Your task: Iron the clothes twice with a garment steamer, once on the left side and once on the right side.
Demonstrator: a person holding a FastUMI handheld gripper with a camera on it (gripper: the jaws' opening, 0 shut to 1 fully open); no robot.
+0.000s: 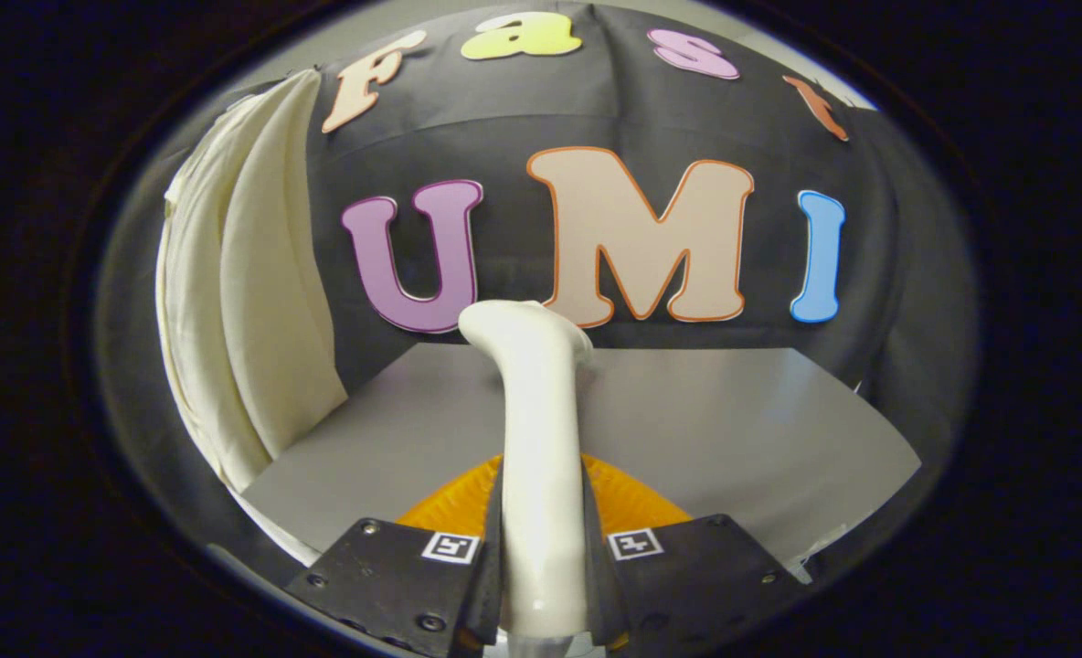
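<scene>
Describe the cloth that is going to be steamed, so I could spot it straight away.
Start at the grey table backed by the booth's black wall. At the table's far left corner hangs a cream garment, draped in long vertical folds. It is the only pale fabric there, well off to the side of the white steamer that the gripper clamps between its fingers.

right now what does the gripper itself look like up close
The gripper shows two broad, flat, angular plates at the base of the view, one per side. Each carries a small square black-and-white marker near its inner edge and round screw heads at its corners. The fingers are thin upright blades. No cables are visible.
</scene>
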